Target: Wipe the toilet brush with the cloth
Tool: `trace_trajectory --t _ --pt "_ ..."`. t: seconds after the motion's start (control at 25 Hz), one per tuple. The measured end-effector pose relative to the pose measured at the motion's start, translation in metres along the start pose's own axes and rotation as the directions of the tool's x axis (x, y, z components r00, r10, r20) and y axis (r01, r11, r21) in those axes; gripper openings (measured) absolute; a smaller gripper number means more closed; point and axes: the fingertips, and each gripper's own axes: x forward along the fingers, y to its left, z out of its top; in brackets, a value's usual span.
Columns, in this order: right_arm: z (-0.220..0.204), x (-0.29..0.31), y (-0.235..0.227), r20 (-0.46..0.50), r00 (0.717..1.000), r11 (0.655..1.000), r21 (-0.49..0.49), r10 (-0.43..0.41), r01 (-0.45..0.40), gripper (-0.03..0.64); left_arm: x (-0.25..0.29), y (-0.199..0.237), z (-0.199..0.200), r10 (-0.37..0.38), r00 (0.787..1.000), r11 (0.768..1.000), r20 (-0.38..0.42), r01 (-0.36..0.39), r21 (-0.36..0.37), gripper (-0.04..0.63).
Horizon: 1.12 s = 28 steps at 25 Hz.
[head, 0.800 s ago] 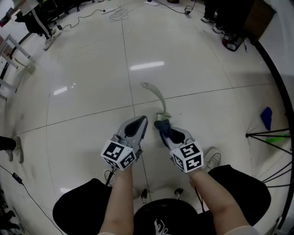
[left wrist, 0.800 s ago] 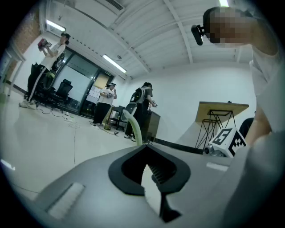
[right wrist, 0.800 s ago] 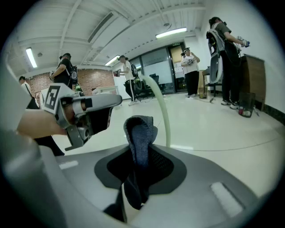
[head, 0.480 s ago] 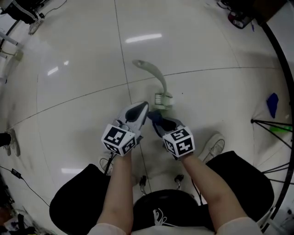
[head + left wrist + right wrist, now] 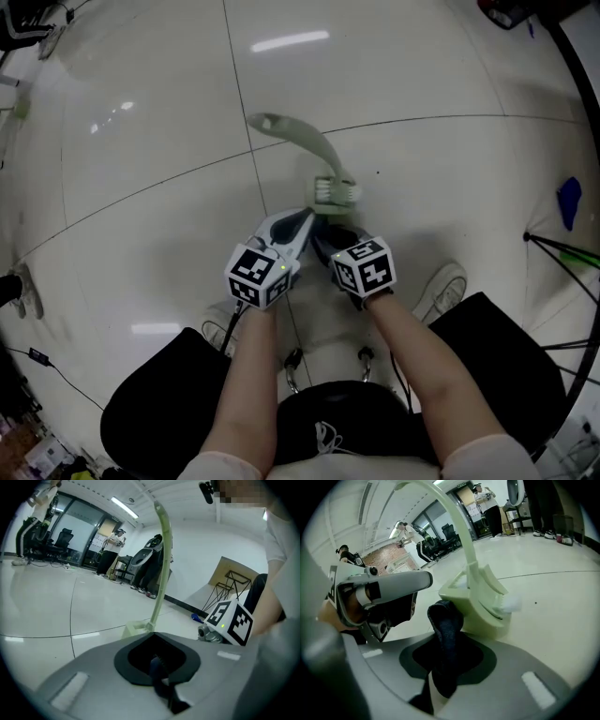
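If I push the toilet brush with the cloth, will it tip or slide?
It probably tips easily: the toilet brush carries a tall curved handle over a small base. It looks like thin plastic, so it is likely light and may skid on the glossy floor.

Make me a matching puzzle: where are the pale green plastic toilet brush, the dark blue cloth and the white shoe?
Things:
1. pale green plastic toilet brush
2. dark blue cloth
3. white shoe

Places:
A. clamped in the right gripper's jaws
B. on the floor, to the right of the right gripper
C. on the floor just ahead of the cloth

Pairs: 1-C, 2-A, 3-B
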Motion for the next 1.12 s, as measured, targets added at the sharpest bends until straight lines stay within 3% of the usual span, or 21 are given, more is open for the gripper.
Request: trace_trajectory --t 0.32,0.56,0.68,0.84,0.96,1.12 --pt "-0.019 -0.005 -0.049 -0.043 0.998 0.995 0.087 -0.048 0.052 0.097 0.01 0.008 -0.009 -0.003 0.999 1.0 -0.032 0.002 -0.021 0.006" --pt "-0.026 -0.046 -0.097 -0.047 0.98 0.968 0.153 -0.195 0.2 0.095 0.012 0.011 -0.008 -0.003 1.0 0.999 -0.02 0.002 -0.054 0.006" --pt "-0.024 -0.048 -0.08 -0.067 0.986 0.983 0.087 -0.154 0.159 0.094 0.013 0.01 -0.007 -0.004 1.0 0.999 -0.018 0.003 -0.049 0.006" --pt "-0.014 -0.027 -0.021 -0.083 0.996 1.0 -0.014 -0.011 0.01 0.094 0.015 0.007 -0.007 -0.003 1.0 0.999 -0.023 0.002 -0.033 0.006" --pt "0.004 -0.015 -0.006 -0.043 0.999 1.0 -0.004 0.018 -0.018 0.094 0.016 0.005 -0.007 -0.003 1.0 0.999 -0.017 0.002 -0.037 0.006" --pt "0.004 -0.011 -0.026 -0.046 0.999 0.998 0.06 -0.007 0.009 0.095 0.018 0.005 -0.007 0.003 1.0 1.0 -0.004 -0.003 -0.02 0.006"
